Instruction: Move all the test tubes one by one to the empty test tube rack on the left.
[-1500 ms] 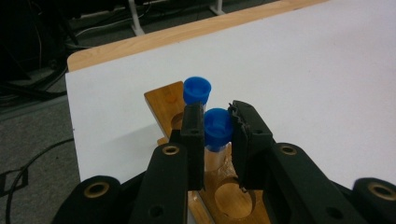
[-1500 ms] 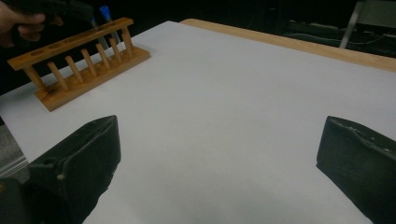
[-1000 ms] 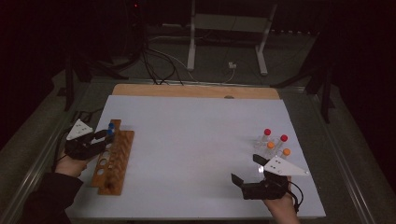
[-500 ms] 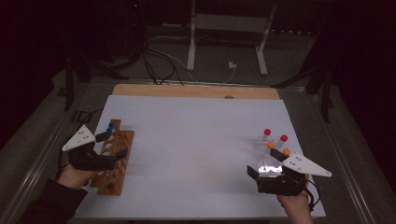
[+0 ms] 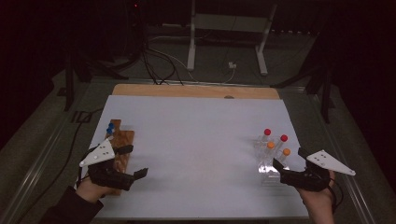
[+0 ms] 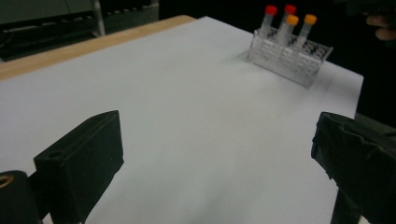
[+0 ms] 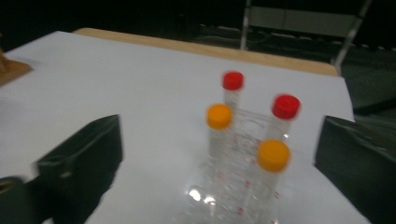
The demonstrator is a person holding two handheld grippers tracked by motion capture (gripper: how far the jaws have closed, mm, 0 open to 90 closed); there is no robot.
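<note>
One blue-capped tube racked on the left, four capped tubes still waiting on the right.
Left tongs (image 5: 135, 161) gape empty, jaws just opened, beside the brown wooden tube rack (image 5: 122, 154) holding the blue-capped tube (image 5: 110, 128). On the white worktop (image 5: 196, 140), the clear plastic rack (image 5: 268, 158) keeps two red-capped and two orange-capped tubes (image 7: 219, 135). Right tongs (image 5: 279, 164) are wide open just short of it, nothing gripped; my read: next pick is due.

Left hand-held gripper (image 5: 135, 161) open beside wooden rack (image 5: 122, 144); right hand-held gripper (image 5: 280, 164) at clear tube rack (image 5: 267, 156).
</note>
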